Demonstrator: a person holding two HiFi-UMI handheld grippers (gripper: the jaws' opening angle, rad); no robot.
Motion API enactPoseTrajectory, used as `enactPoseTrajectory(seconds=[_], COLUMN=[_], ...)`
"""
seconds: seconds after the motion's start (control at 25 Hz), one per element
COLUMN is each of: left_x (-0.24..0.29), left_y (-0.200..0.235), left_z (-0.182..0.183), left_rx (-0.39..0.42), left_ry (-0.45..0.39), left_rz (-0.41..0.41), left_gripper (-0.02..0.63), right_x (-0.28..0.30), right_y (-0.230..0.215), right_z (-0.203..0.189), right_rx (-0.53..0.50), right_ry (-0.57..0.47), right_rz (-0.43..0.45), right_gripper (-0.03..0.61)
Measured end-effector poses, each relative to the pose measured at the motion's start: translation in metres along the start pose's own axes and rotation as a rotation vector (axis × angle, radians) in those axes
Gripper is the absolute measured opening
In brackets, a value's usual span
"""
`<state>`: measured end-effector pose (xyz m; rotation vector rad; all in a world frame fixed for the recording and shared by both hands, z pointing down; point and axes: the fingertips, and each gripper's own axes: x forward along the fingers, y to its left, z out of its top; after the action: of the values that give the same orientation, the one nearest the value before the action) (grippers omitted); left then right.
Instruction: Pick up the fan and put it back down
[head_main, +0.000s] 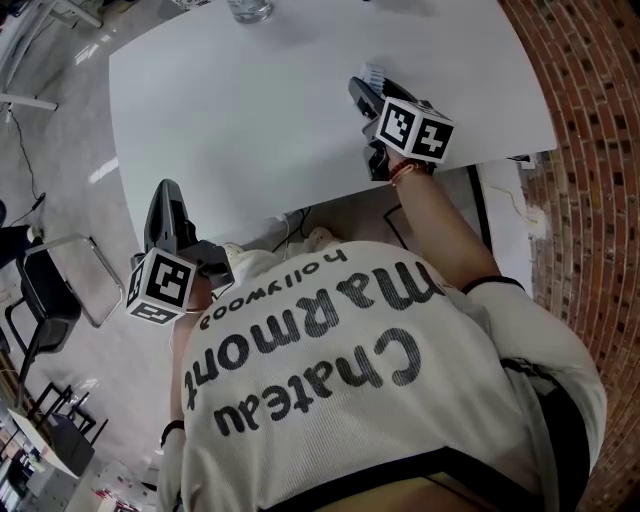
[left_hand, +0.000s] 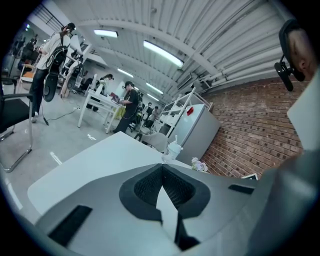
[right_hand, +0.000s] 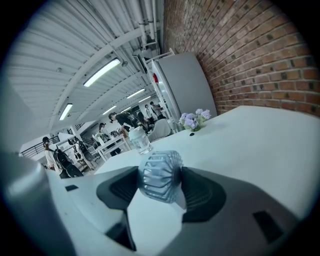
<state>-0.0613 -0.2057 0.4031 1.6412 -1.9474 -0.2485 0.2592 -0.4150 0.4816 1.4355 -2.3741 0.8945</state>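
- A clear plastic cup (right_hand: 139, 140) stands on the white table (right_hand: 260, 145), a little left of centre in the right gripper view; its content I cannot tell.
- The small fan (right_hand: 159, 172) has a pale, translucent ribbed grille.
- It sits low in the centre of that view, between the jaws of the right gripper (right_hand: 160, 181), which clamp it on both sides.
- The left gripper (left_hand: 161, 171) is clenched on nothing, at the head view's lower left.
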Motion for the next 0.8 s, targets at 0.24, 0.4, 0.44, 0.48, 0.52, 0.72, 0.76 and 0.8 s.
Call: enactPoseTrajectory(seconds=[0.24, 0.4, 0.44, 0.48, 0.52, 0.72, 0.76, 0.8], left_x=[0.003, 0.005, 0.005, 0.006, 0.007, 0.012, 0.012, 0.012], left_y=[0.002, 0.003, 0.004, 0.004, 0.004, -0.001, -0.003, -0.004], left_z=[0.004, 0.004, 0.004, 0.004, 0.004, 0.002, 0.002, 0.002], left_rx=[-0.003, -0.005, -0.006, -0.006, -0.007, -0.006, -0.005, -0.004], left_ry=[-0.005, -0.006, -0.005, -0.005, -0.004, -0.002, -0.002, -0.002], left_rz=[0.002, 0.004, 0.004, 0.005, 0.004, -0.01, -0.012, -0.013], left_gripper=[0.002, 0.002, 0.002, 0.002, 0.002, 0.002, 0.002, 0.002], right_x=[0.005, 0.007, 0.007, 0.007, 0.007, 0.007, 0.007, 0.007], right_y=[0.001, 0.002, 0.002, 0.002, 0.001, 0.001, 0.001, 0.0], right_z=[-0.001, -0.002, -0.002, -0.002, -0.002, -0.005, -0.005, -0.005], right_rx=[-0.01, -0.034, -0.037, -0.039, -0.04, -0.039, -0.038, -0.036], right_ry=[0.005, 0.011, 0.011, 0.012, 0.014, 0.024, 0.023, 0.022], right_rz=[-0.004, -0.014, -0.017, -0.021, -0.023, -0.019, -0.02, -0.019], right_gripper=[0.272, 0.267, 0.267, 0.267, 0.267, 0.272, 0.272, 0.272])
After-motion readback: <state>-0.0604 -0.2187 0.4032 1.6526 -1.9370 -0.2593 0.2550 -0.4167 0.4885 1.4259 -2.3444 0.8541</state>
